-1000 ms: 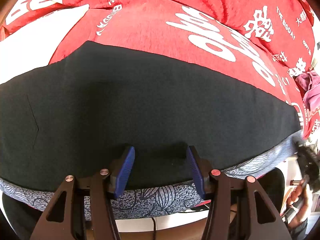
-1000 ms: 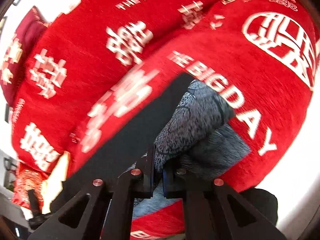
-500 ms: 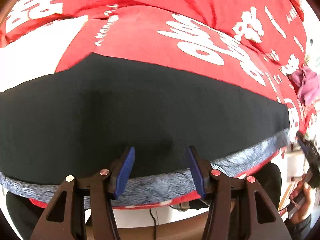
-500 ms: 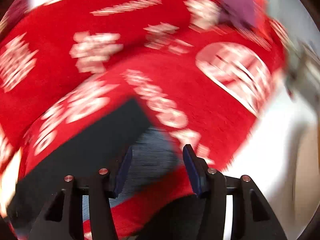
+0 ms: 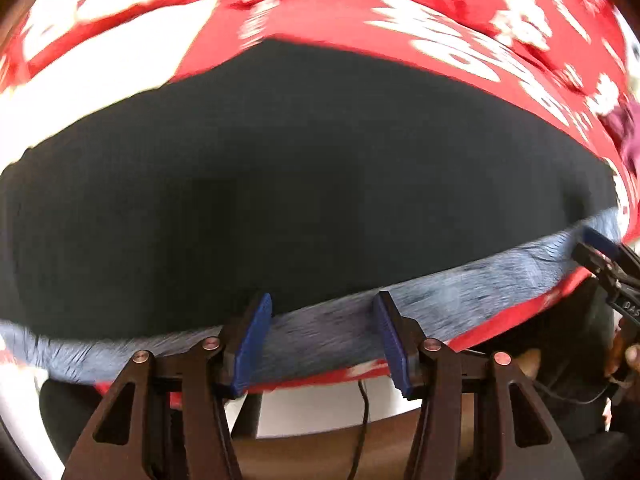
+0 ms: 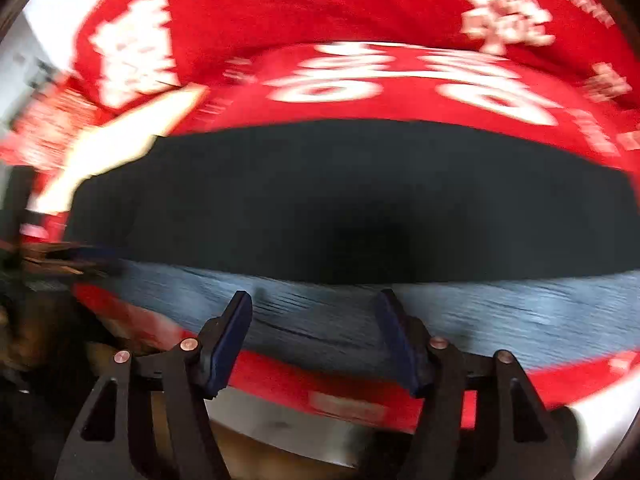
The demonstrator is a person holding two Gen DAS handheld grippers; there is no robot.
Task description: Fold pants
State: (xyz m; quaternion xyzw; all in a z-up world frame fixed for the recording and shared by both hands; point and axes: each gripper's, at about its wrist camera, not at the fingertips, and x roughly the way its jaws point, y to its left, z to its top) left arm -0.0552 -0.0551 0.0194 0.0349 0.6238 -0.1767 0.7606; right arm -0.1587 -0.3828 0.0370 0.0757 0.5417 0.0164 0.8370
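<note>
While both views blurred, the left gripper (image 5: 322, 340) stood apart with nothing between its pads, over the pants' (image 5: 304, 184) grey patterned band at the bench's near edge. The right gripper (image 6: 320, 336) was opening, likewise empty. Beyond, the black pants lay flat on the red printed cloth (image 5: 360, 12).

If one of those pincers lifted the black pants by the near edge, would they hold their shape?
Probably not. The black pants lie flat and follow the red blanket beneath, so they look soft and would likely droop. The grey patterned edge looks thin, so probably light, and easy to pinch.
</note>
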